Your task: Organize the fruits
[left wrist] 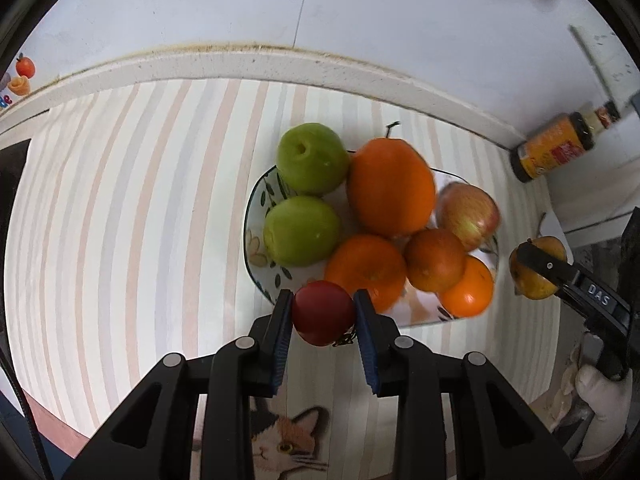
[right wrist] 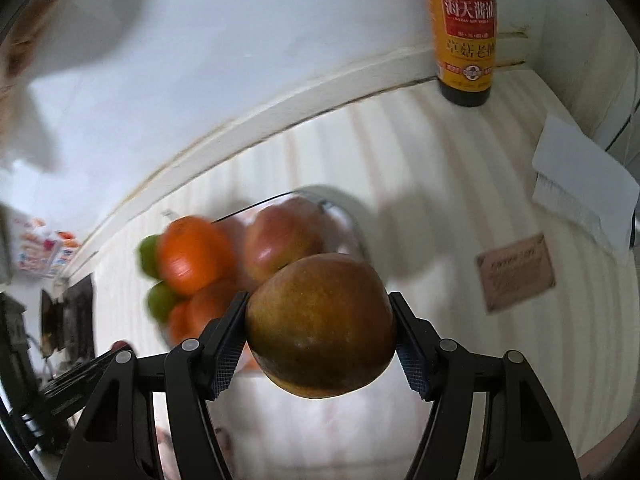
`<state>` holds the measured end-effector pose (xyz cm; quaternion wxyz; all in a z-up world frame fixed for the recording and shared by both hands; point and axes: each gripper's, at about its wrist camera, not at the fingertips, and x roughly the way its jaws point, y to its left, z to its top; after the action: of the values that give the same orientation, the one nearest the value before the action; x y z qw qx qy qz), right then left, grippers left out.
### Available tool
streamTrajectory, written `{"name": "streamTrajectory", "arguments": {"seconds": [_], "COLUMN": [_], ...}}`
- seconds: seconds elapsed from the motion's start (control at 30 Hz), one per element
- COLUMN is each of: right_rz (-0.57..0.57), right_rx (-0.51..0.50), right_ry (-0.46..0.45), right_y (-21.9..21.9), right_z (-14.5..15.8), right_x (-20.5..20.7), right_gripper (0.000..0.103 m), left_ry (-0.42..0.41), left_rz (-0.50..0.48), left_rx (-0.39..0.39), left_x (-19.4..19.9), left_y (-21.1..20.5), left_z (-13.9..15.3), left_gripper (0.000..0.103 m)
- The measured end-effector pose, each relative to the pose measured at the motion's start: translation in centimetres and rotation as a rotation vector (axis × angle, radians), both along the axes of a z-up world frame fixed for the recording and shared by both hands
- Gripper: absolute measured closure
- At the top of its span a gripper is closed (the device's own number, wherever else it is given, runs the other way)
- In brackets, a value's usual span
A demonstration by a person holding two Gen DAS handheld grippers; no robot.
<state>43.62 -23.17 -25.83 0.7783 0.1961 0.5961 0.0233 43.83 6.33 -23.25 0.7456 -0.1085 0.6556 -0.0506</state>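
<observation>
**Two fruits in hand beside a crowded plate**

The left gripper (left wrist: 322, 312) has its fingers closed narrow on a small red fruit (left wrist: 322, 311), held just above the near edge of the plate (left wrist: 251, 216). The right gripper (right wrist: 319, 326) has its fingers spread about halfway around a brownish-yellow pear (right wrist: 320, 326), pads pressing on both flanks; in the left view it sits off to the right of the plate, clear of the rim.

The plate rests on the striped cloth of the table (left wrist: 120, 200) and already carries two green apples (left wrist: 312, 158), a large orange (left wrist: 390, 186), a red-yellow apple (left wrist: 468, 216) and three smaller oranges (left wrist: 366, 268). Little bare plate shows.

Whether these two fruits are being added to the pile or taken off it cannot be told from here. Either way, the care needed is likely the same:

- Keep both grips steady; the pear is round and smooth and could roll out if the fingers relax early.
- Move one hand at a time near the plate, so the two grippers do not meet.
- If adding, lower into a hollow between fruits, not onto a crown, and release only once the fruit rests.
- Avoid nudging the stack; the oranges near the rim look ready to roll.

The soy sauce bottle (right wrist: 464, 32) stands well apart.
</observation>
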Motion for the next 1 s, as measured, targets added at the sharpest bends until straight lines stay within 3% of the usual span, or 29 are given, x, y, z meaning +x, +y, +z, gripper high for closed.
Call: {"name": "streamTrajectory", "arguments": {"seconds": [0.3, 0.53, 0.6, 0.7, 0.8, 0.93, 1.0], "right_rz": [-0.012, -0.03, -0.031, -0.031, -0.026, -0.017, -0.019], "right_rx": [0.0, 0.058, 0.079, 0.082, 0.081, 0.063, 0.06], "right_ry": [0.056, 0.08, 0.088, 0.095, 0.106, 0.107, 0.104], "right_y": [0.0, -0.1, -0.2, -0.3, -0.3, -0.4, -0.6], "right_z": [-4.0, -4.8, -4.9, -4.8, -4.8, -4.8, -4.7], "right_x": [1.9, 2.5, 2.7, 2.9, 3.0, 2.8, 2.6], "right_gripper": [0.033, 0.032, 0.02, 0.017, 0.012, 0.007, 0.007], "left_ry": [0.086, 0.151, 0.159, 0.15, 0.141, 0.116, 0.104], "left_rz": [0.067, 0.115, 0.123, 0.127, 0.132, 0.125, 0.12], "left_rx": [-0.028, -0.066, -0.074, -0.049, -0.03, 0.016, 0.036], "left_x": [1.6, 2.0, 2.0, 2.0, 1.8, 1.4, 1.2], "left_y": [1.9, 2.3, 2.2, 2.0, 2.1, 2.3, 2.3], "left_z": [-3.0, -4.7, -4.8, -4.7, -4.4, -3.8, -3.4], "left_gripper": [0.075, 0.075, 0.074, 0.071, 0.06, 0.023, 0.019]}}
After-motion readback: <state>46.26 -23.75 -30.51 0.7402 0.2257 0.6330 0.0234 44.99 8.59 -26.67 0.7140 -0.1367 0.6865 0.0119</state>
